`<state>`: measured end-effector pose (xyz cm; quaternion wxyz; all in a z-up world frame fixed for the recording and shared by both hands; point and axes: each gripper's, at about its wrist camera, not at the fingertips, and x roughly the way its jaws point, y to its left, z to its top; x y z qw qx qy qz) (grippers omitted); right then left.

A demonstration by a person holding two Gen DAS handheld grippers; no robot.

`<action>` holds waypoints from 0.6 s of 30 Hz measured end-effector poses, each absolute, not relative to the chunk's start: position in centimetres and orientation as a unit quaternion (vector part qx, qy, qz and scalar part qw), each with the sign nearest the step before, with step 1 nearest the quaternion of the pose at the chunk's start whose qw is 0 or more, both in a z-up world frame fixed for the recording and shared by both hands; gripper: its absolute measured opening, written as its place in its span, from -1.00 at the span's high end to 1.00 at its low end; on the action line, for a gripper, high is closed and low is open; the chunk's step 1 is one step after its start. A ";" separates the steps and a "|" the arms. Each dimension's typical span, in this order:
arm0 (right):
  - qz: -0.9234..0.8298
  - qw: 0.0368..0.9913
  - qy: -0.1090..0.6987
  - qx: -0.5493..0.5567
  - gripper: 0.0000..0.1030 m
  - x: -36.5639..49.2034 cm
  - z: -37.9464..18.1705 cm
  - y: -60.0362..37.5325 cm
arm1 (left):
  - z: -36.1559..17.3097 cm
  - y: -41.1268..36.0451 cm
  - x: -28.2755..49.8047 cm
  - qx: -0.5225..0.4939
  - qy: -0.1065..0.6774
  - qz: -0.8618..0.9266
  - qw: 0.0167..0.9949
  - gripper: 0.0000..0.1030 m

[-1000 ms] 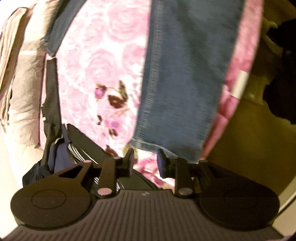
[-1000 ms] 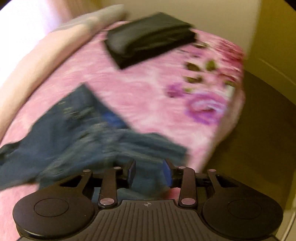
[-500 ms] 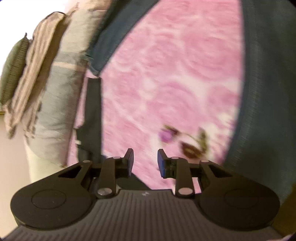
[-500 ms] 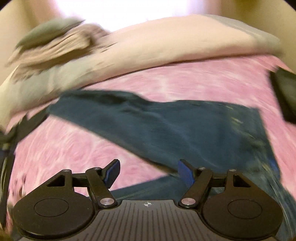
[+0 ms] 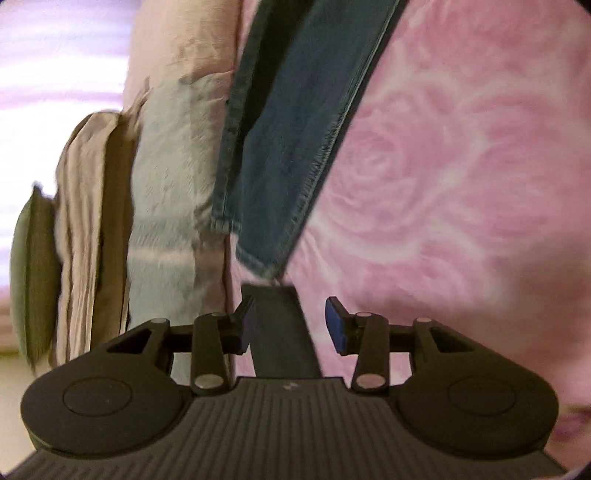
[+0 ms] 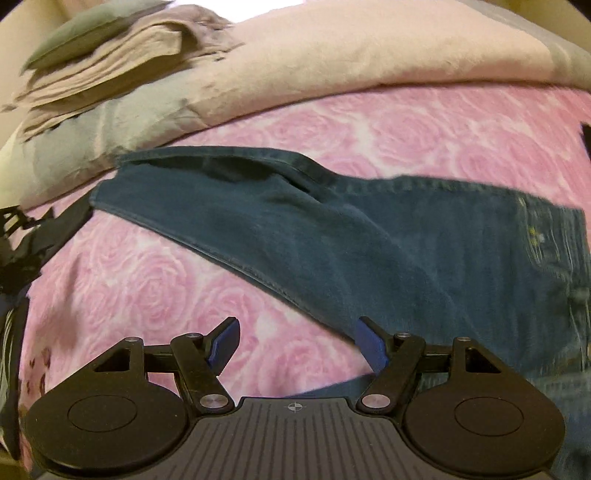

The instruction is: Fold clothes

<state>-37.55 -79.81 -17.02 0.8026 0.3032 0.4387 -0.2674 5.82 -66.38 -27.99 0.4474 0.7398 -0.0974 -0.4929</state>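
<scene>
Although the pair of dark blue denim jeans point(image 6: 332, 236) lies spread across the pink rose-patterned bedspread point(image 6: 155, 280), neither tool has hold of it. In the right wrist view one leg runs away toward the upper left, its hem near the long pale pink and grey bolster pillow point(image 6: 332, 62), while the waistband end sits at the far right. The right gripper point(image 6: 295, 343) stands wide, nothing between its blue pads; the denim's seamed edge passes just by its right-hand pad. The left gripper point(image 5: 290, 325) has just been opening and is now about half spread, hovering over the hem end of the leg point(image 5: 277, 155) with a dark strap point(image 5: 280, 332) in the gap beneath, not pinched. Past the pillow lies a stack of folded beige cloths point(image 6: 122, 62) with a green cushion point(image 6: 92, 29) on top.

The likely trouble is at the left side: closing here could catch the strap instead of the hem, or both together, and drag it into the fold. The two legs also lie unevenly stacked near the hem, so a pinch on one layer alone would probably leave the other behind and skew the fold.
</scene>
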 end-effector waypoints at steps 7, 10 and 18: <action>-0.319 0.756 0.457 0.344 -0.40 -38.1 -19.2 -78.1 | -34.3 -71.8 9.8 0.756 -0.169 -0.502 0.386 0.26; -0.329 0.741 0.467 0.353 -0.40 -37.9 -19.7 -77.2 | -35.2 -73.1 10.6 0.757 -0.186 -0.504 0.373 0.29; -0.344 0.735 0.465 0.355 -0.40 -35.6 -19.3 -76.9 | -32.9 -72.6 10.9 0.744 -0.202 -0.507 0.386 0.84</action>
